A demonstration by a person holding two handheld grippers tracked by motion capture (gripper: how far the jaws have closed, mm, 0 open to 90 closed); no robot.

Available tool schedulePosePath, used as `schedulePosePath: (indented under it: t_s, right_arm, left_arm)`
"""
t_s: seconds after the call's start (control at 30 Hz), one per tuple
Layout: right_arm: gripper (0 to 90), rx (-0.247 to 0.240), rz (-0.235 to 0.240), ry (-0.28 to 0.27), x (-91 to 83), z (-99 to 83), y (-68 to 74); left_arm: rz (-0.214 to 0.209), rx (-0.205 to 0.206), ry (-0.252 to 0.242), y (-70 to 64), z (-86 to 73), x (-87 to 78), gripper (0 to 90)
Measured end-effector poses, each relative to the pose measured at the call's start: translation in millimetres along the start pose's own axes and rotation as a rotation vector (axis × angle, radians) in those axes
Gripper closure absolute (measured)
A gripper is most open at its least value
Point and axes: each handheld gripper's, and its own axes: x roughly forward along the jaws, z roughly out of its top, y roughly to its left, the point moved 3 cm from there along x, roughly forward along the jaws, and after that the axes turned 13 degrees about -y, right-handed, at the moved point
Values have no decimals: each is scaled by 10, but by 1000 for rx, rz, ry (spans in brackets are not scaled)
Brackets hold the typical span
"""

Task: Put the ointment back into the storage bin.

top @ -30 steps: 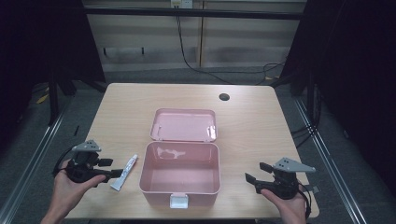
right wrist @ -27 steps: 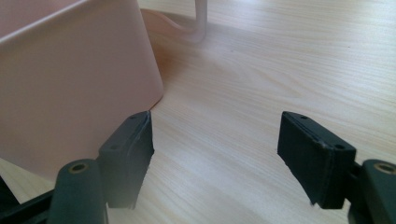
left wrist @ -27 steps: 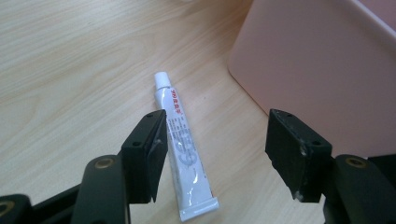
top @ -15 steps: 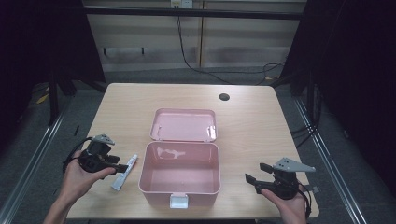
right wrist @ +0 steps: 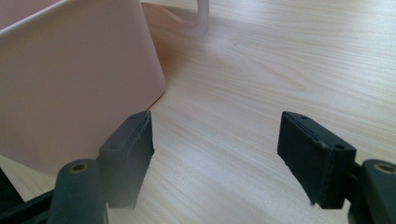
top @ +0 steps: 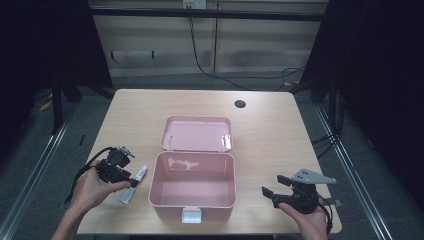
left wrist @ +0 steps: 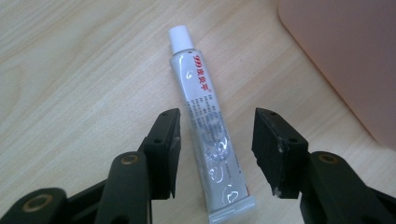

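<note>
Pink box point(top: 192, 186) sits open near the table's front edge; beside it, the left gripper point(left wrist: 215, 140) has moved in, jaws open astride the untouched tube point(left wrist: 205, 126), while the right gripper point(top: 272, 192) waits open.

Bare table point(top: 150, 120) lies open left of the tube point(left wrist: 208, 126), while the pink box point(top: 192, 192) walls off its right side, just beside it.

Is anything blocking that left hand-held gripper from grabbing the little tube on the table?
Nothing visible. The left hand-held gripper is open with one jaw on each side of the tube, which lies flat on the bare table, apart from the pink box.
</note>
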Motion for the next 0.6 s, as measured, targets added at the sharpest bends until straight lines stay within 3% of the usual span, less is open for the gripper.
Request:
schedulePosePath:
  t_s: [0.1, 0.27, 0.6]
  right_arm:
    - [266, -1, 7, 5, 14, -3, 15]
    - [266, -4, 13, 9, 19, -5, 22]
    - [266, -4, 19, 15, 20, -10, 30]
  left_arm:
    - [0, -8, 2, 12, 26, 33, 505]
    - [3, 6, 66, 25, 31, 103, 533]
    - [20, 4, 81, 6, 29, 201, 544]
